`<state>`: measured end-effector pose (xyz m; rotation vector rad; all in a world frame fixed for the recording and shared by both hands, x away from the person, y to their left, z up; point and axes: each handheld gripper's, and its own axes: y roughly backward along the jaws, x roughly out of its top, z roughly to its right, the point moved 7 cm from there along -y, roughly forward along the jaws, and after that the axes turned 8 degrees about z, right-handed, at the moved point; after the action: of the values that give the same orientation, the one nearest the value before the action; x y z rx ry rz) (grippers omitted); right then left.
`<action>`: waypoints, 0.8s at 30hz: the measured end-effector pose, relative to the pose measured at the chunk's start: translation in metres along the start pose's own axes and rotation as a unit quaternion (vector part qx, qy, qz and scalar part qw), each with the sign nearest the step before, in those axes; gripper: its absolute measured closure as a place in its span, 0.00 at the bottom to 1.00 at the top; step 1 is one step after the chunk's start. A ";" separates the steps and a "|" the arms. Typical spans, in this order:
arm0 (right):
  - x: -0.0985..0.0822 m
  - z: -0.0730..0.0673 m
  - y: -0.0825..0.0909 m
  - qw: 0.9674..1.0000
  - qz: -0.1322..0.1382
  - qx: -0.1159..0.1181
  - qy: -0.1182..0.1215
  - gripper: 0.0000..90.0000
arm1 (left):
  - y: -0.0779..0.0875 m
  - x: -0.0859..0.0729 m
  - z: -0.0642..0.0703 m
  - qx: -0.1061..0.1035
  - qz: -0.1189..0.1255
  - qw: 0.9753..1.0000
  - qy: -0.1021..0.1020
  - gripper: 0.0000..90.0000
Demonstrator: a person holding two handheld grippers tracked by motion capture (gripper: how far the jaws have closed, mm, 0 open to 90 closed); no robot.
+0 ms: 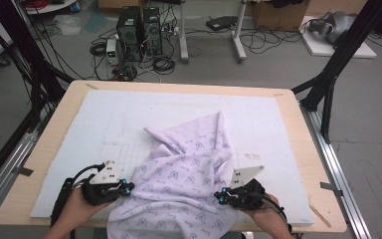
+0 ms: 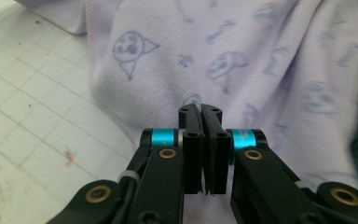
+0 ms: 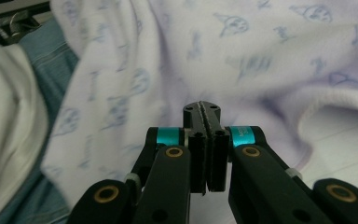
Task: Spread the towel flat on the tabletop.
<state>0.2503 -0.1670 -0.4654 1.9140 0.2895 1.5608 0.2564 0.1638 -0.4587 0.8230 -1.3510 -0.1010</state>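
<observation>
- Where the high view looks down on the table (image 1: pixel 298 149), a lilac cloth (image 1: pixel 184 184) printed with small blue figures lies crumpled on a pale grey mat (image 1: pixel 129 119), from the middle of the frame down to the bottom edge, where it hangs over the near rim.
- At the lower left of that view, the left claw (image 1: pixel 128 187) sits at the cloth's left edge, held by a hand (image 1: pixel 72 211) coming up from the bottom; its grey three-cornered plate faces up.
- At the lower right, the right claw (image 1: pixel 220 195) meets the cloth's right side, with the other hand (image 1: pixel 266 219) behind it.
- A peak of the cloth points toward the upper middle of the mat, and a second fold points left, over faint grid lines.
- Computer towers (image 1: pixel 139 32) and tangled cables stand on the floor at the top of the frame.
- In the left gripper view, the left claw (image 2: pixel 200 109) is clenched, its black jaws pressed together at the centre of the frame; I cannot tell whether cloth is pinched between the tips.
- The cloth (image 2: pixel 242 60) spreads across the upper and right parts, and the gridded mat (image 2: pixel 32 112) shows at the left.
- In the right gripper view, the right claw (image 3: pixel 202 108) is likewise clenched at the centre, and whether it pinches cloth I cannot tell.
- The cloth (image 3: pixel 168 51) covers the top and middle, blurred; its hemmed edge curls at the right over the mat (image 3: pixel 345 140).
- White and blue-grey clothing of the person shows at the left edge.
</observation>
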 end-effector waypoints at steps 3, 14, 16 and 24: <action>0.000 -0.011 0.009 1.000 -0.003 0.002 0.012 0.99 | 0.011 0.005 0.012 -0.010 0.007 1.000 -0.012 0.95; 0.013 0.042 -0.022 0.997 -0.028 -0.058 0.032 0.82 | -0.040 0.026 -0.035 0.019 0.013 1.000 -0.010 0.72; 0.008 0.049 -0.032 0.996 -0.046 -0.066 0.031 0.81 | -0.053 0.024 -0.039 0.022 -0.002 1.000 -0.015 0.72; 0.004 0.048 -0.035 0.998 -0.044 -0.041 0.010 0.97 | -0.067 0.014 -0.042 0.002 -0.025 1.000 0.011 0.95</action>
<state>0.3041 -0.1546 -0.4876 1.7994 0.3103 1.5116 0.3233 0.1281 -0.4850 0.8593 -1.3118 -0.1277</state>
